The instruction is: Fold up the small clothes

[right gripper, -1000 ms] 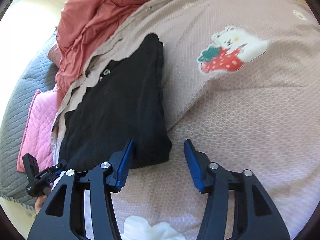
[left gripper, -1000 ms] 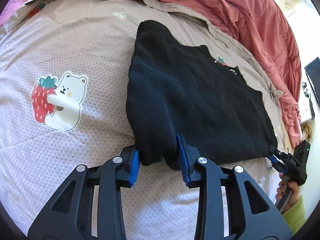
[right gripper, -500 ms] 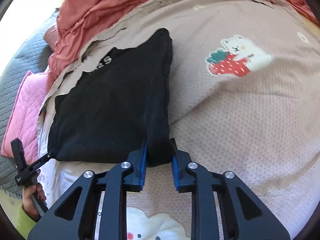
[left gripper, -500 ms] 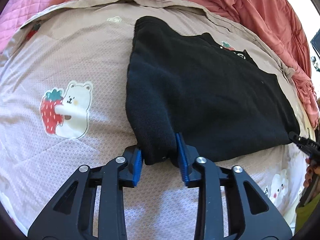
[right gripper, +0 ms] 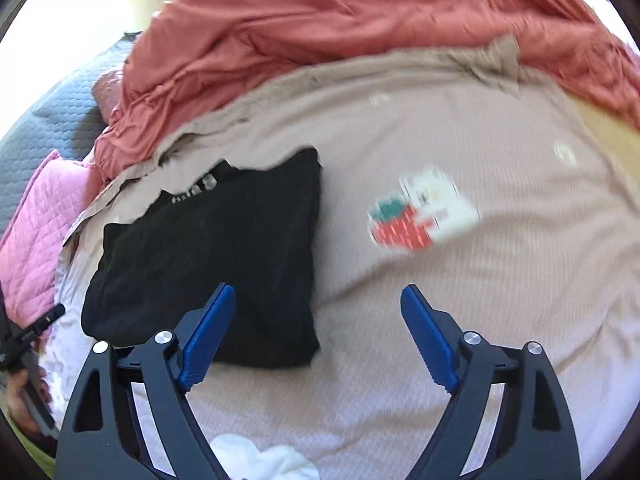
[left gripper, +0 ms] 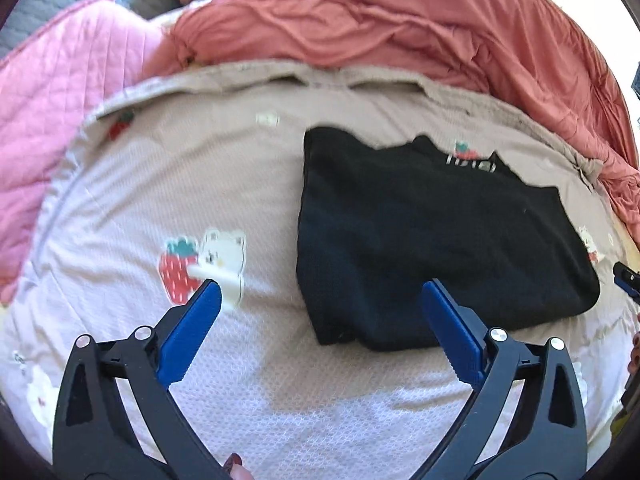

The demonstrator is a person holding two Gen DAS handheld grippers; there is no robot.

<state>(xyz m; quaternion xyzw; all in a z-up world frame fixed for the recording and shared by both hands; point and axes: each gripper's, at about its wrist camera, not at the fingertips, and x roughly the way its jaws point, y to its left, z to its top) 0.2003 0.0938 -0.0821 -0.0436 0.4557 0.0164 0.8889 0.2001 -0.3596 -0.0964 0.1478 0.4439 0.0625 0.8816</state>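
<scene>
Faintly, blurred white lettering on folded black garment, unreadable, both claws opening.

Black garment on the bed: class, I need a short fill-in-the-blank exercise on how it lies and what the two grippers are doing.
1. The black garment lies folded on a beige cover printed with a bear hugging a ____.
2. Behind the cover, the bunched blanket is coloured ____.
3. The left gripper and right gripper have jaws opening, and between the blue pads they hold ____.

Missing words: strawberry; red; nothing
</scene>
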